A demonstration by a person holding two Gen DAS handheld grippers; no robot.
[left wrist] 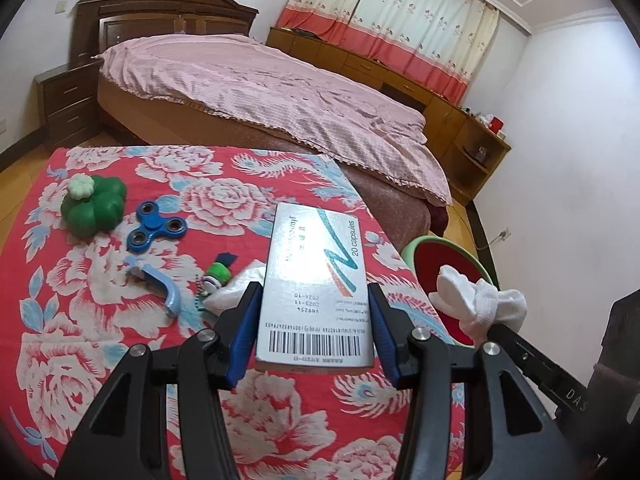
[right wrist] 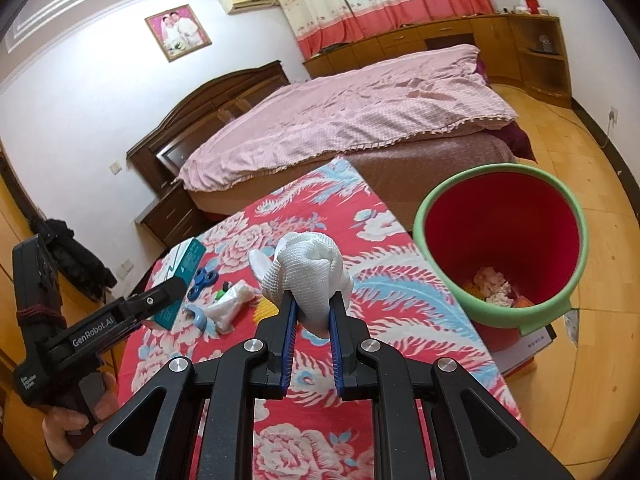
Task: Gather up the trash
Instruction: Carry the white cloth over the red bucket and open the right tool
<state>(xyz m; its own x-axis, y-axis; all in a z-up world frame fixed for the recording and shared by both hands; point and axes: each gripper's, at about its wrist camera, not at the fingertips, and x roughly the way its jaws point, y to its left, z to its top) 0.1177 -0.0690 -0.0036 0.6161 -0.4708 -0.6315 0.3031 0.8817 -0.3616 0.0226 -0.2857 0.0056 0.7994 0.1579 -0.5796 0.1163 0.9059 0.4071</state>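
Note:
My left gripper point(left wrist: 314, 296) is shut on a silver capsule box point(left wrist: 316, 280), held above the red floral tablecloth point(left wrist: 120, 360). The right gripper point(right wrist: 313, 304) is shut on a balled white glove point(right wrist: 308, 268), lifted over the table. In the left wrist view that glove point(left wrist: 476, 300) hangs at the right, in front of the bin point(left wrist: 448, 256). The bin point(right wrist: 500, 240), red inside with a green rim, stands beside the table's right edge with scraps at its bottom. A crumpled white wrapper point(right wrist: 232, 300) lies on the cloth. The left gripper point(right wrist: 168, 292) with its box point(right wrist: 180, 276) shows at the left.
On the cloth lie a green clover-shaped toy point(left wrist: 94, 204), a blue fidget spinner point(left wrist: 156, 228), a light-blue curved piece point(left wrist: 160, 284) and a small green keychain figure point(left wrist: 218, 276). A bed with a pink cover point(left wrist: 260, 84) stands beyond the table. A flat box point(right wrist: 532, 344) lies under the bin.

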